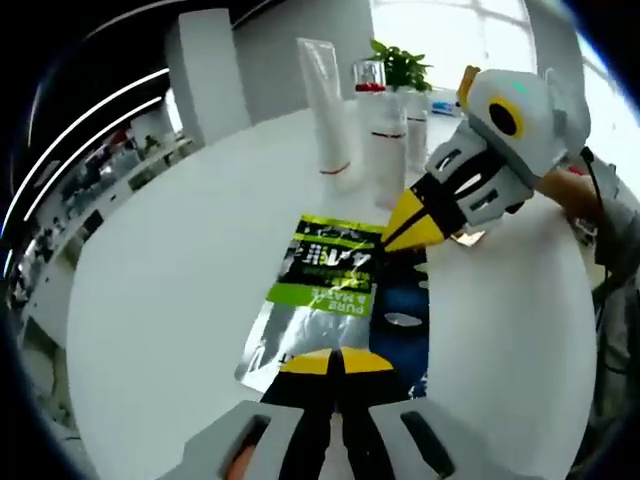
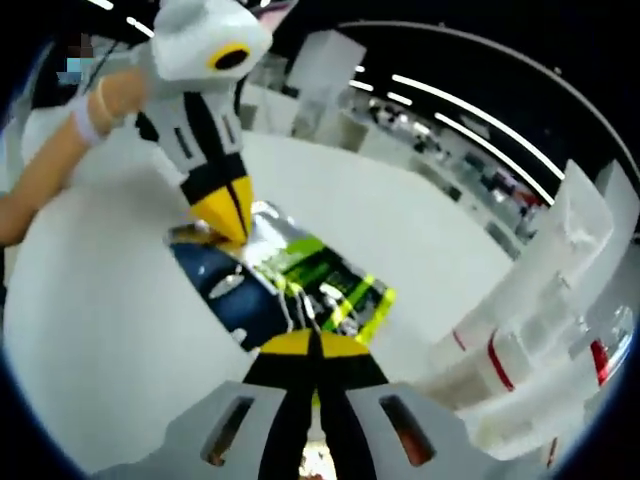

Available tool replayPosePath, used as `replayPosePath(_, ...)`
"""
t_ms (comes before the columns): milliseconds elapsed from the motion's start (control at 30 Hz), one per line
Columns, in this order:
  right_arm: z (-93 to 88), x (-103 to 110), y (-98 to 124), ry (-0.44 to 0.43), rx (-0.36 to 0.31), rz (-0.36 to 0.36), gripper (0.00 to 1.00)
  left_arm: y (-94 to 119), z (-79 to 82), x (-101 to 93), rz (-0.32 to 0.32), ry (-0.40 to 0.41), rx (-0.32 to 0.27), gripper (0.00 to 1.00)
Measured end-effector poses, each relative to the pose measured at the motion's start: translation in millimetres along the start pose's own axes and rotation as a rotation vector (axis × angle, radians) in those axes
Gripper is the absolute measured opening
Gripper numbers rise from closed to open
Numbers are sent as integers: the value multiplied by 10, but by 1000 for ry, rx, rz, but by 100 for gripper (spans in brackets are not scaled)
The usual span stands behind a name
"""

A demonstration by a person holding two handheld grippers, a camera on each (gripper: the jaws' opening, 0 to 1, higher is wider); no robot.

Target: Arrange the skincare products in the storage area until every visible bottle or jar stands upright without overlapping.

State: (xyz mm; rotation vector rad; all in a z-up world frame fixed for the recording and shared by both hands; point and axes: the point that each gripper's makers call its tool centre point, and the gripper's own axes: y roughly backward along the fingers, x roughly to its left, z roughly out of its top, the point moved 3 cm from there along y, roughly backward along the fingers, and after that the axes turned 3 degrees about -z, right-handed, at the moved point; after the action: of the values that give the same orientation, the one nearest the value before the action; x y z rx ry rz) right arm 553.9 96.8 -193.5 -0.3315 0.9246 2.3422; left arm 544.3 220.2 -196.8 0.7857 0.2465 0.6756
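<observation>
At the centre of the left gripper view a green-and-silver mask sachet [image 1: 325, 290] printed "PURE MASK" is seen lying flat on the white round table [image 1: 170, 300], overlapping a dark blue sachet [image 1: 405, 310] just to its right. The left gripper [image 1: 337, 362] rises from the bottom centre with its jaws drawn together at the near edge of the green sachet; whether foil is actually pinched cannot be told. The right gripper [image 1: 400, 232] enters from the upper right, its yellow tips closed at the far edge of the same sachet; again a true grip cannot be confirmed. In the right gripper view the same pair is shown mirrored: the right gripper [image 2: 313, 345] at bottom centre, the left gripper [image 2: 228, 225] at upper left.

Upright at the top centre of the left gripper view, a white tube [image 1: 325, 105] and clear bottles with red bands [image 1: 385, 140] are grouped closely.

It is judged that slippery foil could be lost from either jaw if lifted, or creased if pulled from both ends. The blue sachet could be dragged along unintentionally. The standing bottles could be toppled if a sachet or gripper is swept toward them.
</observation>
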Motion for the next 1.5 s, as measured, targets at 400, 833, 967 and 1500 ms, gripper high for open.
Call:
replayPosePath(400, 228, -65, 40, -118, -120, -26, 0, 95, 242, 184, 60, 95, -159, 0)
replayPosePath(833, 28, 149, 106, -171, 46, 119, 0, -5, -51, 0, -56, 149, 37, 0)
replayPosePath(967, 15, 141, 27, -158, 39, 101, 0, -20, -77, -33, -6, 147, 6, 0)
replayPosePath(1500, 33, -6, -158, -82, -39, -28, 0, -121, 56, 218, 112, 126, -119, 0)
